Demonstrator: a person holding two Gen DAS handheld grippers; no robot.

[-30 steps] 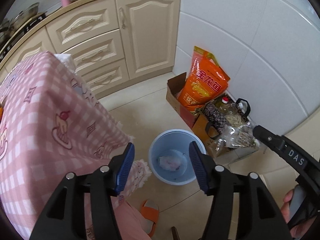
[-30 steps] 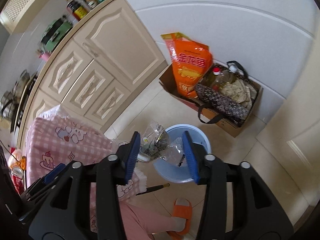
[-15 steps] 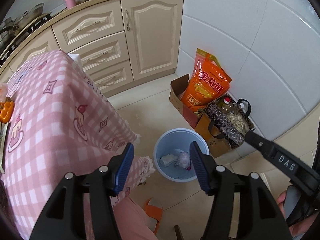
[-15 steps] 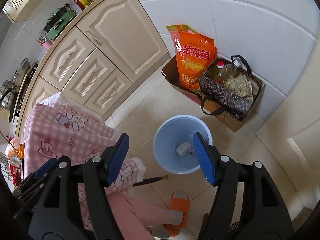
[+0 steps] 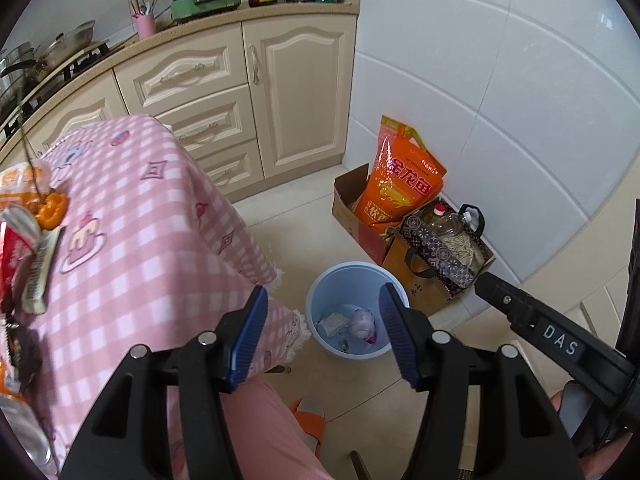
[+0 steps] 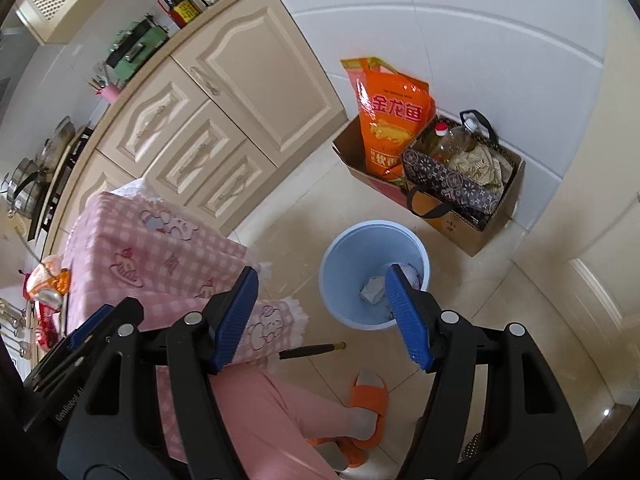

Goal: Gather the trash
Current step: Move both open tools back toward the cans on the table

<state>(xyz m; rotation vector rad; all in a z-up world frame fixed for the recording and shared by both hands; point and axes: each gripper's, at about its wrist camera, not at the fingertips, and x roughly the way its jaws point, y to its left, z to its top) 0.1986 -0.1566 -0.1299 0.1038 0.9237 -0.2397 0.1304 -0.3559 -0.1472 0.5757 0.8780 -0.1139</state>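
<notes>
Both empty: left hand-held gripper (image 5: pixel 322 334) and right hand-held gripper (image 6: pixel 322 314) (jaws half-spread) should swing toward nine o'clock from the bin (image 5: pixel 320 300) to counter (image 5: pixel 132 232) wrappers (image 5: pixel 28 248).

Right gripper (image 6: pixel 322 312) is hanging open and empty above the floor, blue bin (image 6: pixel 340 258) sitting below it, crumpled trash (image 6: pixel 372 290) lying inside.

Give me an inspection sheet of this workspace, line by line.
Surface: table under pink checked cloth; tiled floor.
Job's things: blue bin on floor with crumpled trash inside; wrappers on the table.
Clutter: orange bag, patterned tote in cardboard boxes by the wall.
Grippers: left gripper and right gripper open, empty.
Cables: nothing seen.
Surroundings: cream cabinets, bottles on the counter, person's orange slipper.
</notes>
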